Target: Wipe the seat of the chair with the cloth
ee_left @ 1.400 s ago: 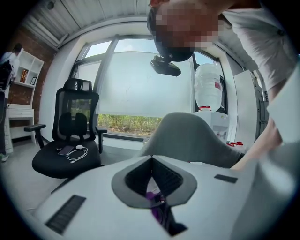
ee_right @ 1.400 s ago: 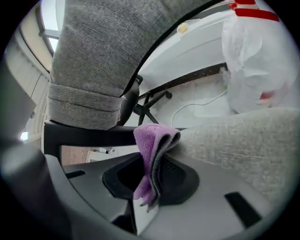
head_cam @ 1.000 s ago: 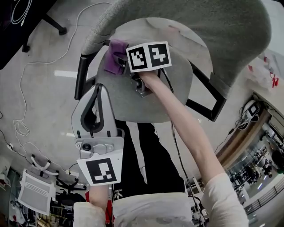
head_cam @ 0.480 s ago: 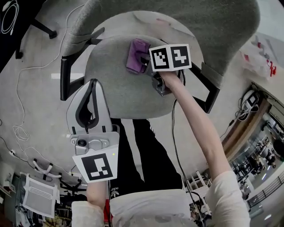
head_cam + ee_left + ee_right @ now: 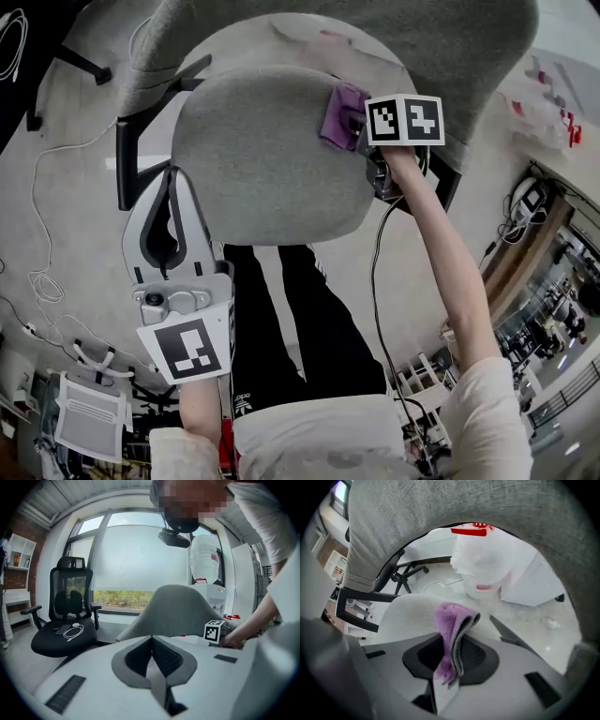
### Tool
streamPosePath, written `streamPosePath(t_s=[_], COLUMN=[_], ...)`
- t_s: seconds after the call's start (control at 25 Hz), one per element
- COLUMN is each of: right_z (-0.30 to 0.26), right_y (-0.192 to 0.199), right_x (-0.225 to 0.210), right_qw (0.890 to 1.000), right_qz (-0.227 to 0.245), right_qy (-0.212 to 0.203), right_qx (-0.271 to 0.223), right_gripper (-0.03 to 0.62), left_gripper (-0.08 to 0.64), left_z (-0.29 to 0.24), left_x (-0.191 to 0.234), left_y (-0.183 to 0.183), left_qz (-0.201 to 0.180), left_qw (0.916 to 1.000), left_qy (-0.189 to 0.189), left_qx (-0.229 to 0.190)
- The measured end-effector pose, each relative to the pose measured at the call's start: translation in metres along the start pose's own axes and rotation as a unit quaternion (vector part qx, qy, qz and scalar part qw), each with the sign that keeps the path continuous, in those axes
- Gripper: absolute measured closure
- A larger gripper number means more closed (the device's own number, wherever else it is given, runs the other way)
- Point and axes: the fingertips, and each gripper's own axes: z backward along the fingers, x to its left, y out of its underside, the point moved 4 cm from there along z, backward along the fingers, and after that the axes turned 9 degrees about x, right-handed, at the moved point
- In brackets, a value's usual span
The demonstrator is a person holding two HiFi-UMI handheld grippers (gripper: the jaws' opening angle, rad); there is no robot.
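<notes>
- The right gripper (image 5: 354, 122) has its jaws closed on a folded purple cloth (image 5: 337, 111); in the right gripper view the cloth (image 5: 451, 623) sticks out from between the two jaws and droops forward.
- The cloth sits at the back right of the grey seat (image 5: 258, 155), just beside the backrest (image 5: 375, 37). It looks to be touching the seat fabric, though the contact itself is hard to confirm.
- The left gripper (image 5: 172, 187) hangs off the front left edge of the seat, near the black armrest (image 5: 125, 161). In its own view the jaws are pressed together with nothing between them (image 5: 152, 656).
- The step in hand seems to be a wiping stroke, with the cloth at the far end of its reach on the right side.
- The next move probably calls for drawing the cloth back over the middle and front of the seat, pressed flat, with the grip firm enough that the fold does not slip out.
</notes>
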Motion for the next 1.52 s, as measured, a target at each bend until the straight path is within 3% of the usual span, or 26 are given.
streamPosePath(t_s=[0.16, 0.32, 0.6, 0.8, 0.92, 1.08, 1.32, 1.52], right_z=[0.01, 0.019, 0.02, 0.039, 0.059, 0.065, 0.005, -0.048], right_y=[0.008, 0.015, 0.017, 0.02, 0.013, 0.007, 0.013, 0.02], right_x=[-0.024, -0.044, -0.048, -0.05, -0.016, 0.062, 0.18, 0.243], right_qw=[0.998, 0.993, 0.989, 0.991, 0.993, 0.995, 0.979, 0.973], right_qz=[-0.006, 0.002, -0.005, -0.004, 0.008, 0.023, 0.035, 0.042], right_qy=[0.063, 0.113, 0.144, 0.137, 0.103, -0.015, -0.196, -0.225], right_qx=[0.011, 0.021, 0.023, -0.008, -0.056, -0.101, -0.049, -0.016], right_gripper=[0.505, 0.505, 0.505, 0.505, 0.505, 0.505, 0.505, 0.505], left_gripper=[0.547, 0.546, 0.546, 0.546, 0.546, 0.546, 0.546, 0.546], left_z=[0.0, -0.001, 0.001, 0.002, 0.009, 0.02, 0.03, 0.035], left_x=[-0.006, -0.012, -0.009, -0.005, 0.012, 0.03, 0.043, 0.047], left_y=[0.001, -0.004, -0.009, -0.001, 0.005, 0.009, 0.01, 0.014], left_qz=[-0.002, 0.022, 0.012, 0.013, 0.015, 0.011, 0.008, 0.013], left_qw=[0.9999, 0.9995, 0.9997, 0.9999, 0.9997, 0.9989, 0.9979, 0.9976], left_qy=[0.01, 0.023, 0.015, -0.002, -0.02, -0.044, -0.063, -0.068], left_qx=[0.001, -0.008, -0.015, -0.011, -0.005, -0.006, -0.006, -0.01])
